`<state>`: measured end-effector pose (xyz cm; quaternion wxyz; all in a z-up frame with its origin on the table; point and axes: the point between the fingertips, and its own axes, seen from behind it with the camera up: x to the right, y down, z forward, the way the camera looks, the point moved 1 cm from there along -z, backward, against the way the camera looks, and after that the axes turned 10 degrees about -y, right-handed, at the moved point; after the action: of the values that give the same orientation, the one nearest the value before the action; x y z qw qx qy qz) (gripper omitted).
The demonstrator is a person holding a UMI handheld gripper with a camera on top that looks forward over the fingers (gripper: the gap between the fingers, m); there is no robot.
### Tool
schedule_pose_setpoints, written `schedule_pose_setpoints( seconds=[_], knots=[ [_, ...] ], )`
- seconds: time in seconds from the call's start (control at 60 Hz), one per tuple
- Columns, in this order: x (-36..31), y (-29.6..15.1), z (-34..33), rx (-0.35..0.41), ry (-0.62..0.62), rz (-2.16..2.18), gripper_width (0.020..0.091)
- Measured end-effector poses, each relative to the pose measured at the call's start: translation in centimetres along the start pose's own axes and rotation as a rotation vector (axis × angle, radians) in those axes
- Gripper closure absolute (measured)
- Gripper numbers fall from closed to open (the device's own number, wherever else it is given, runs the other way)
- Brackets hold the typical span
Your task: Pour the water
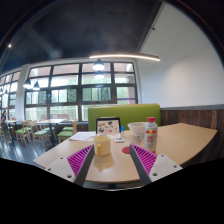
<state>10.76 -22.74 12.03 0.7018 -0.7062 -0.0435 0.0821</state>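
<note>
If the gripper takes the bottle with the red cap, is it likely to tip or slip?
The bottle stands tall and narrow on the table, so a push near its cap would probably tip it. Its smooth, rounded side may slip between the pads. The open gripper is not touching it.

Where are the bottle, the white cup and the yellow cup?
bottle [151, 133], gripper view, on its label
white cup [137, 131], gripper view, on its side wall
yellow cup [102, 146], gripper view, on its front face
</note>
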Motion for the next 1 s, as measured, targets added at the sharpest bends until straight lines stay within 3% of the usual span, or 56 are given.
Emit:
schedule_pose_setpoints(
  seconds=[0.283,0.483,0.7,0.733,0.767,1.0],
  knots=[
    [10.2,0.3,1.3,-0.02,0.136,-0.062,0.0307],
    [18.5,1.5,8.4,-0.05,0.172,-0.065,0.0303],
    [22.5,0.8,16.5,-0.046,0.174,-0.073,0.031],
    [22.5,0.8,17.5,-0.052,0.161,-0.078,0.0327],
    [22.4,1.0,18.3,-0.054,0.154,-0.078,0.0571],
    [22.8,1.0,19.1,-0.015,0.221,-0.064,0.072]
  ],
)
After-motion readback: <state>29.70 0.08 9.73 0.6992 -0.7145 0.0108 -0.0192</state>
